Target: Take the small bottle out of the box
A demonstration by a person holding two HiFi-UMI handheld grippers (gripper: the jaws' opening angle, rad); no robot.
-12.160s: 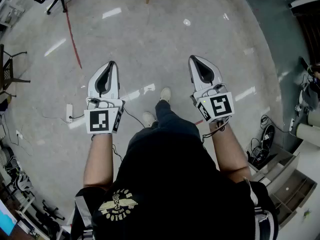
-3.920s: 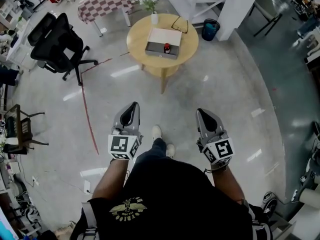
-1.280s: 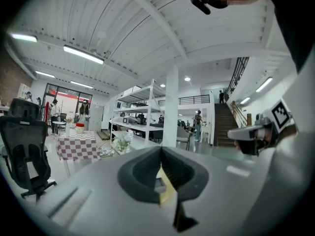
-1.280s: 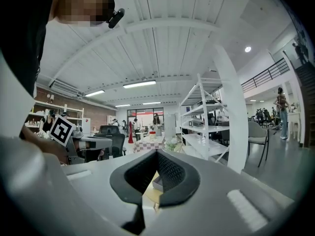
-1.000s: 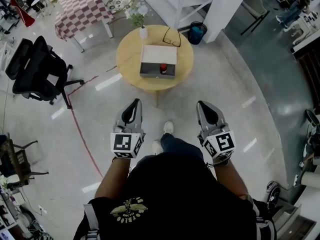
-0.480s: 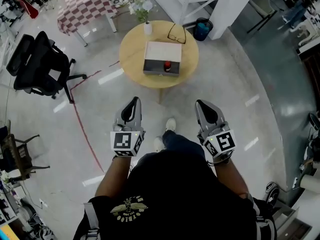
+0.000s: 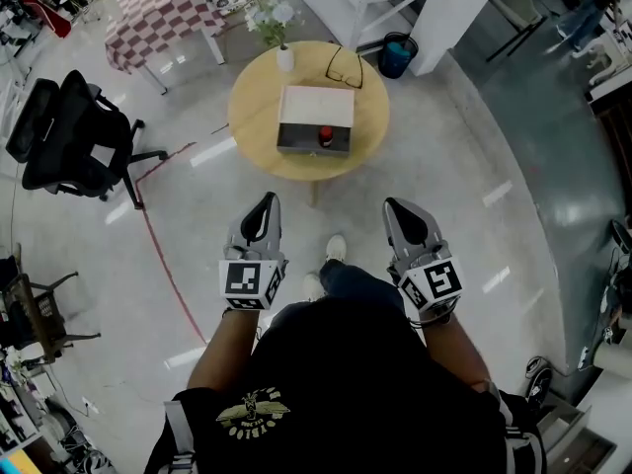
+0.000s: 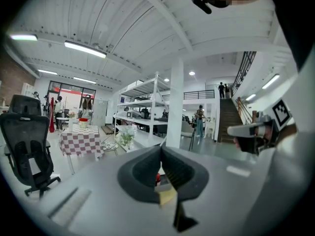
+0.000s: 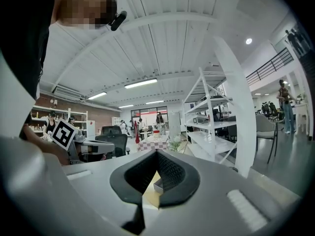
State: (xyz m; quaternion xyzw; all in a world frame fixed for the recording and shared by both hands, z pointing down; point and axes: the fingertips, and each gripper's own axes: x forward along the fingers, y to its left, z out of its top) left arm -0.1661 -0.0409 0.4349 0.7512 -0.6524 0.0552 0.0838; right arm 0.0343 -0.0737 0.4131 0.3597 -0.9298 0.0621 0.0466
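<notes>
A small red bottle (image 7: 326,136) stands in an open white box (image 7: 315,115) on a round wooden table (image 7: 255,117), well ahead of me in the head view. My left gripper (image 7: 269,198) and right gripper (image 7: 393,205) are held side by side at waist height, far short of the table, both shut and empty. In the left gripper view the jaws of the left gripper (image 8: 161,149) meet, and the bottle (image 8: 157,177) peeps through below them. In the right gripper view the jaws of the right gripper (image 9: 157,153) touch, with the box (image 9: 158,186) beyond.
A vase of flowers (image 7: 283,57) and a pair of glasses (image 7: 346,67) also sit on the table. A black office chair (image 7: 69,136) stands at left, a checkered table (image 7: 158,13) behind it. A blue bin (image 7: 398,55) and white pillar (image 7: 449,8) are at back right.
The round table, out of view twelve seconds ago, now lies ahead and nearer than four seconds ago. Over the last second little shifts; both grippers stay shut side by side.
</notes>
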